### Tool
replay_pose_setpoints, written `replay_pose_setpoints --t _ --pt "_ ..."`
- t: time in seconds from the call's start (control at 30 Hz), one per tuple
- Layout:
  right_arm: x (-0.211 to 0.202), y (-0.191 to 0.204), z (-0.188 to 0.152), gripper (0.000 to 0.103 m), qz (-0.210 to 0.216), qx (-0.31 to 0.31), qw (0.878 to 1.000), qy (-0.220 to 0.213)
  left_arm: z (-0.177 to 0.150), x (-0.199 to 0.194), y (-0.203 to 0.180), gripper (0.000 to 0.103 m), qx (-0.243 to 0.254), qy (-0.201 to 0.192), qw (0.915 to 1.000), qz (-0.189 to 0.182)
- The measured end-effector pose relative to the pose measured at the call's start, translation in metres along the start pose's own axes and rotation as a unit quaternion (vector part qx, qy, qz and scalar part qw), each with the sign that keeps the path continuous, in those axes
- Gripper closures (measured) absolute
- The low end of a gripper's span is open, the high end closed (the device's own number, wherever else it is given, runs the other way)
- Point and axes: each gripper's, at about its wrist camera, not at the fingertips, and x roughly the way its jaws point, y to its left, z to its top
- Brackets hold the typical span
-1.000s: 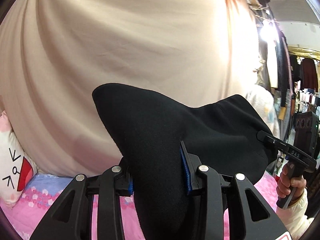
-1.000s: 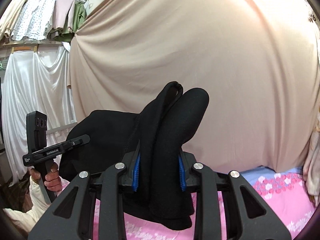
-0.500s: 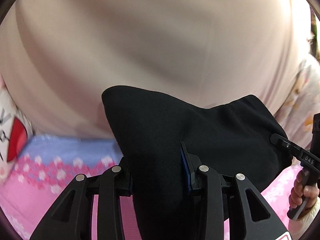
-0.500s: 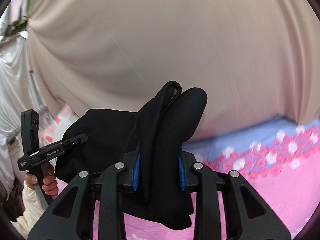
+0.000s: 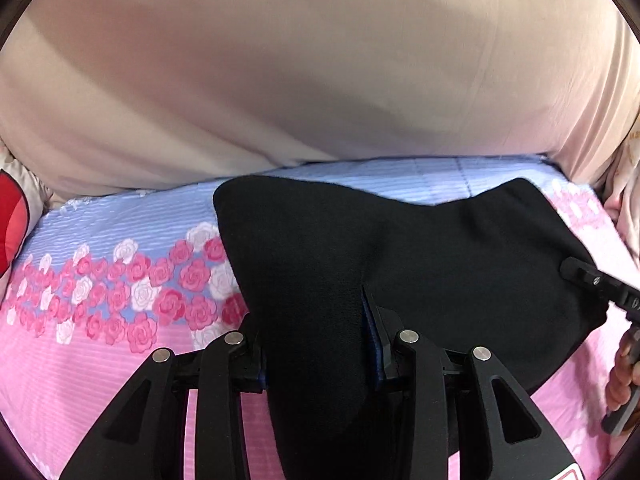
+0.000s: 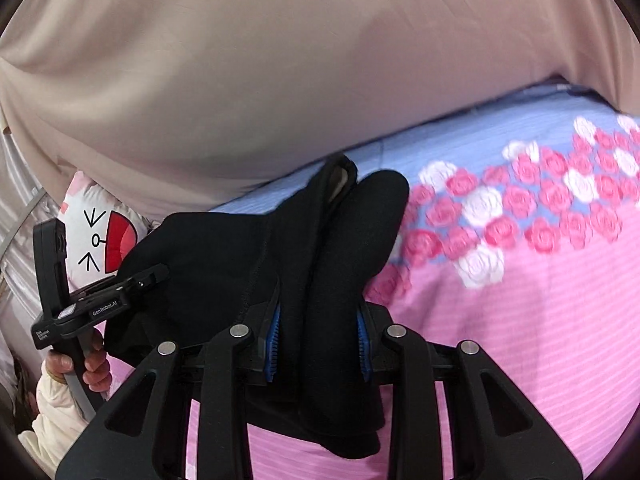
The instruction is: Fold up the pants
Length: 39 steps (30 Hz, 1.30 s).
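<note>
The black pants (image 5: 400,264) hang bunched between both grippers, lower than a second ago. The left gripper (image 5: 316,344) and right gripper (image 6: 318,340) each clench a fold. The rose-print bed sheet (image 6: 540,320) now fills the lower view; the beige curtain (image 5: 300,72) has receded toward 12 o'clock.

Pants (image 5: 400,264) hang between both claws above the bedsheet (image 5: 120,360), curtain (image 5: 280,80) behind
</note>
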Motion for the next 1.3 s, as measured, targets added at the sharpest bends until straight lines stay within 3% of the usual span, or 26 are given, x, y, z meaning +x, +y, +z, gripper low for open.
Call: replay_pose_setpoints --t 0.2,0.27,0.3,0.37,0.43,0.47,0.53,0.6,0.63,0.73,0.8,0.83,0.93,1.0,1.1,1.17,1.23,1.3 --pt "0.006 -0.014 -0.010 0.073 0.003 0.024 1.000 0.015 -0.003 0.013 0.003 0.067 0.008 0.007 0.9999 0.005" --pt "0.008 -0.022 -0.014 0.068 0.009 0.039 0.999 0.020 -0.006 0.020 0.004 0.064 0.014 0.011 0.9998 0.011" --pt "0.010 -0.024 -0.015 0.065 0.009 0.043 0.999 0.026 -0.009 0.023 0.004 0.060 0.017 0.012 0.9996 0.019" --pt "0.009 -0.028 -0.016 0.047 0.007 0.055 0.998 0.035 -0.013 0.023 0.000 0.050 0.022 0.006 0.9992 0.034" --pt "0.002 -0.034 -0.018 0.043 0.010 0.075 0.996 0.040 -0.017 0.018 -0.002 0.024 0.035 -0.008 0.9967 0.073" --pt "-0.009 -0.036 -0.020 0.043 0.008 0.084 0.996 0.035 -0.021 0.007 -0.002 0.020 0.044 -0.019 0.9929 0.109" --pt "-0.037 -0.038 -0.024 0.043 -0.034 0.087 0.995 0.018 -0.028 -0.016 0.000 0.019 0.056 -0.023 0.9892 0.133" --pt "-0.072 -0.022 -0.028 0.061 -0.079 0.051 0.996 -0.002 -0.035 -0.044 0.005 0.021 0.050 -0.019 0.9873 0.150" --pt "-0.080 -0.009 -0.028 0.076 -0.088 0.026 0.996 -0.004 -0.037 -0.054 0.006 0.021 0.046 -0.018 0.9869 0.154" --pt "-0.082 0.045 -0.026 0.081 -0.100 -0.054 0.994 -0.009 -0.032 -0.077 -0.005 0.021 0.024 -0.018 0.9916 0.126" --pt "-0.059 0.072 -0.025 0.081 -0.099 -0.096 0.990 0.005 -0.026 -0.068 -0.018 0.021 0.002 -0.007 0.9974 0.072" --pt "-0.039 0.079 -0.028 0.081 -0.100 -0.109 0.989 0.024 -0.026 -0.054 -0.024 0.021 -0.001 0.010 0.9974 0.071" --pt "0.002 0.064 -0.046 0.085 -0.123 -0.117 0.982 0.086 -0.044 -0.012 -0.029 0.019 0.003 0.059 0.9932 0.100" --pt "-0.008 0.055 -0.053 0.086 -0.097 -0.120 0.986 0.070 -0.062 -0.007 -0.016 0.016 -0.021 0.058 0.9954 0.073" --pt "-0.017 0.052 -0.046 0.090 -0.093 -0.089 0.988 0.086 -0.071 -0.010 -0.001 0.013 -0.050 0.065 0.9959 0.040" --pt "-0.031 0.066 -0.040 0.085 -0.069 -0.077 0.992 0.069 -0.070 -0.018 0.002 0.014 -0.069 0.072 0.9946 0.028" --pt "-0.037 0.086 -0.041 0.085 -0.037 -0.096 0.993 0.053 -0.070 -0.028 0.002 0.015 -0.079 0.065 0.9946 0.018" --pt "-0.022 0.097 -0.048 0.085 -0.040 -0.121 0.989 0.071 -0.075 -0.037 -0.002 0.015 -0.075 0.061 0.9948 0.032"
